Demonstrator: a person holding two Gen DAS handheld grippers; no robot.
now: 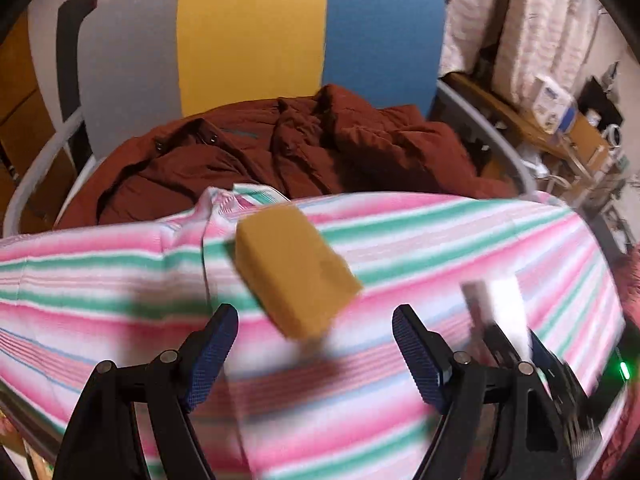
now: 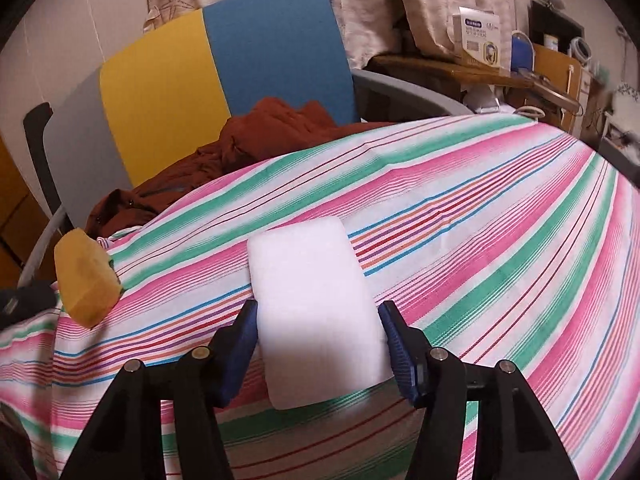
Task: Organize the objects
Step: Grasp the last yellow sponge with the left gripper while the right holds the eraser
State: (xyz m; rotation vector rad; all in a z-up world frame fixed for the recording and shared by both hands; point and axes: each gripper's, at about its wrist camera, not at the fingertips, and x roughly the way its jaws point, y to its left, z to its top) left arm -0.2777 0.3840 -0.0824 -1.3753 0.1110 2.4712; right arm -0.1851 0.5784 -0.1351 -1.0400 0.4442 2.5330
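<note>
Right gripper [image 2: 316, 344]: black plastic arms ending in blue ribbed pads; both pads press the long sides of the white sponge, so the gripper is clamped on it.
White sponge [image 2: 316, 312]: a smooth, matte rectangular block with rounded corners; held between the pads, its long axis running straight ahead along the fingers; the far end pointing away from the camera over the cloth; whether its underside touches the cloth cannot be told.
Left gripper [image 1: 314, 340]: the same black arms and blue textured pads; the fingers stand wide apart, holding nothing.
Yellow sponge [image 1: 294, 270]: a mustard-coloured foam block, boxy with soft edges, motion-blurred; just ahead of the spread left fingers and between their lines, touching neither; its long axis slanted, the near end angled toward the right finger, the far end toward the left; in the right wrist view it sits far off to the left of the right gripper [image 2: 86, 278].
Striped cloth [image 1: 460, 240]: thin woven fabric in pink, green and white bands with fine blue lines; spread beneath and ahead of both grippers, lightly creased.
Brown jacket [image 1: 280, 152]: rust-coloured quilted fabric, crumpled; beyond the cloth's far edge.
Chair back [image 1: 256, 36]: flat upright panels of grey, yellow and blue; behind the jacket.
</note>
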